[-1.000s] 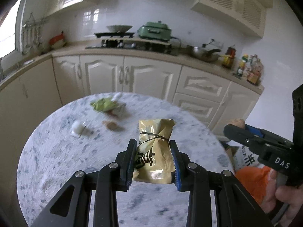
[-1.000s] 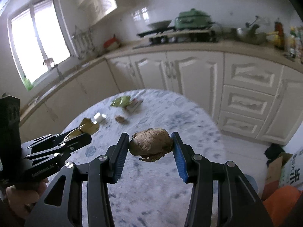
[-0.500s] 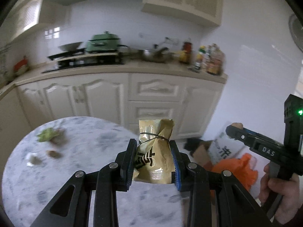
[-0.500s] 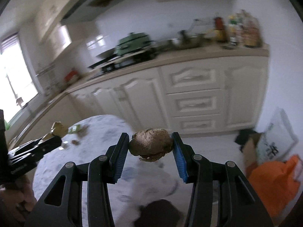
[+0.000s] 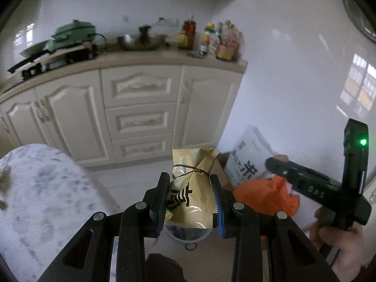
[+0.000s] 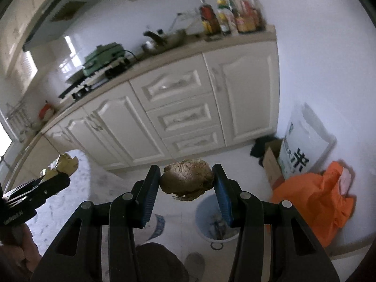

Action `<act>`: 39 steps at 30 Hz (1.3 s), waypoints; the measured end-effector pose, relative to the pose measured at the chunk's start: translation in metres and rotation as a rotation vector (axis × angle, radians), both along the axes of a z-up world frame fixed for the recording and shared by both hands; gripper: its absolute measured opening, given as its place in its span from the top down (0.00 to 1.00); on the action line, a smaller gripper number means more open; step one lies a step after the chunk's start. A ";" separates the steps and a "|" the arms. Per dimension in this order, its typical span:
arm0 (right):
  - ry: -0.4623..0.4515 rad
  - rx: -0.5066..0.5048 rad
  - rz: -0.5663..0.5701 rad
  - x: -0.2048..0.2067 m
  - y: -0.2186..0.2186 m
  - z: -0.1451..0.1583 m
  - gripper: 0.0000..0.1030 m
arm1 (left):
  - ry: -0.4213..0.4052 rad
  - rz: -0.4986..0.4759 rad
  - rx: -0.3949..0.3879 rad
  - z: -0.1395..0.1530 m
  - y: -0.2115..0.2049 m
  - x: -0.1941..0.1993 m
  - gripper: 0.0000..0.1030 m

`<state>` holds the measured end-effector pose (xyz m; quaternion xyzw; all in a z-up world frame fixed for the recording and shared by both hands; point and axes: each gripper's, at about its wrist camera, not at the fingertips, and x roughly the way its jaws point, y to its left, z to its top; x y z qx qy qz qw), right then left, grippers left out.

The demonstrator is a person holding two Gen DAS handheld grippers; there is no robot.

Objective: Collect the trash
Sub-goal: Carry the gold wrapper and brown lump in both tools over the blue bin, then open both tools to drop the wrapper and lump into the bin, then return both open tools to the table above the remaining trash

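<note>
Presently: left gripper clamped on gold snack packet, light, crinkly, slippery foil, best pinched mid-body. Right gripper clamped on brown lump, soft-looking, crumbly. Both held above floor; pale bin below.

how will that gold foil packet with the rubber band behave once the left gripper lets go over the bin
The crinkled gold foil packet looks thin and light, so it will probably flutter rather than drop straight. Its creased sides suggest it crumples easily. The glossy surface may slip.
</note>
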<state>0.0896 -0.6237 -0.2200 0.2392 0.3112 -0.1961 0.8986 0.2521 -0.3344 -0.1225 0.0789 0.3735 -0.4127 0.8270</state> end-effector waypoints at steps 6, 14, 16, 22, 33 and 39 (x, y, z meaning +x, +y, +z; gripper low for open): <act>0.057 0.056 -0.009 0.013 -0.025 -0.040 0.55 | 0.058 -0.038 0.072 -0.032 -0.065 0.038 0.71; 0.116 0.116 -0.003 0.033 -0.051 -0.080 0.55 | 0.132 -0.071 0.174 -0.080 -0.154 0.080 0.71; 0.128 0.127 -0.016 0.037 -0.057 -0.089 0.53 | 0.167 -0.088 0.195 -0.092 -0.175 0.090 0.70; 0.165 0.190 -0.047 0.042 -0.079 -0.115 0.29 | 0.191 -0.061 0.253 -0.122 -0.223 0.120 0.25; 0.181 0.181 -0.104 0.029 -0.074 -0.110 0.00 | 0.122 0.020 0.236 -0.113 -0.220 0.123 0.08; 0.144 0.169 -0.095 0.025 -0.054 -0.086 0.00 | 0.073 0.029 0.165 -0.081 -0.172 0.094 0.08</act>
